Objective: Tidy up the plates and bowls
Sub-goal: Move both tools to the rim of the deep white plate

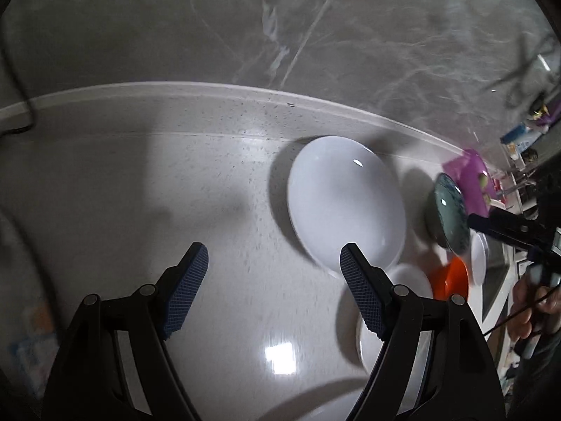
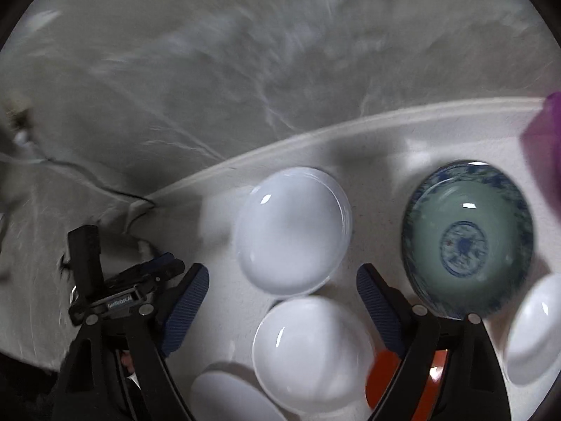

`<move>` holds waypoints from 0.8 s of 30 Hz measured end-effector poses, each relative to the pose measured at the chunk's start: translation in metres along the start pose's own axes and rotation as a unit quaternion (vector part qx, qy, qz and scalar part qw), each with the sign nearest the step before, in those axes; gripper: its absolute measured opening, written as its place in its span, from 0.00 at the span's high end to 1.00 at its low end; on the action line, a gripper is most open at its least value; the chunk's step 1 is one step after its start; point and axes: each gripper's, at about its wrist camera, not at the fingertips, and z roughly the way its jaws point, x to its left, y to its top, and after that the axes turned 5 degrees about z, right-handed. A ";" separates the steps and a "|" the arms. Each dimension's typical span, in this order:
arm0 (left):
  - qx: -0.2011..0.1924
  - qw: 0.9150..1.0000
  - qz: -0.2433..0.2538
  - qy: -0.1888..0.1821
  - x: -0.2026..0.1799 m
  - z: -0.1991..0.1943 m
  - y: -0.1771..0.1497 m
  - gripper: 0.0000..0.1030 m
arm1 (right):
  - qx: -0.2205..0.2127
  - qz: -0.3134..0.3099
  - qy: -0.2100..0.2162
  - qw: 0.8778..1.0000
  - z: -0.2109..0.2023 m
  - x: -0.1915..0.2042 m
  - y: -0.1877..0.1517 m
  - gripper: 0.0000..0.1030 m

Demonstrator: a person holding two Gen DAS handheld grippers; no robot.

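Observation:
My left gripper is open and empty above the speckled white counter, its right finger close to the near rim of a large white plate. My right gripper is open and empty, hovering over a white bowl just below another white plate. A blue-green patterned bowl sits to the right of it, also in the left wrist view. An orange bowl lies under the right finger and shows in the left wrist view. Another white bowl is at far right.
A grey marbled wall rises behind the counter's raised back edge. A purple container stands at the right. Another white dish lies at the bottom edge. A cable runs along the wall on the left.

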 end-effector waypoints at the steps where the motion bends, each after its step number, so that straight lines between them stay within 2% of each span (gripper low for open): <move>1: 0.006 1.000 0.001 0.004 0.001 0.008 0.006 0.26 | 0.006 0.013 -0.007 1.000 0.011 -0.004 0.007 0.21; 4: 0.024 1.000 0.006 0.011 0.005 0.035 0.023 0.26 | 0.023 0.044 -0.033 0.998 0.043 -0.013 0.021 0.26; 8: 0.037 0.999 0.002 0.017 0.012 0.062 0.032 0.26 | 0.032 0.058 -0.100 0.993 0.073 -0.023 0.032 0.31; 11: 0.047 0.999 0.010 0.018 0.011 0.075 0.036 0.26 | 0.033 0.082 -0.110 0.990 0.084 -0.030 0.035 0.31; 15: 0.054 0.998 0.019 0.021 0.009 0.090 0.041 0.27 | 0.039 0.080 -0.122 0.988 0.096 -0.030 0.037 0.31; 17: 0.060 0.998 0.024 0.020 0.003 0.095 0.042 0.34 | 0.040 0.080 -0.125 0.988 0.101 -0.031 0.038 0.31; 18: 0.065 0.997 0.026 0.019 0.001 0.096 0.041 0.41 | 0.039 0.079 -0.129 0.988 0.103 -0.030 0.039 0.32; 20: 0.067 0.997 0.036 0.019 -0.004 0.101 0.041 0.43 | 0.038 0.074 -0.134 0.988 0.108 -0.026 0.040 0.32; 22: 0.071 0.996 0.045 0.019 -0.011 0.107 0.044 0.53 | 0.042 0.072 -0.136 0.987 0.111 -0.023 0.041 0.32; 24: 0.071 0.996 0.053 0.025 -0.019 0.110 0.042 0.56 | 0.050 0.062 -0.137 0.987 0.119 -0.014 0.039 0.32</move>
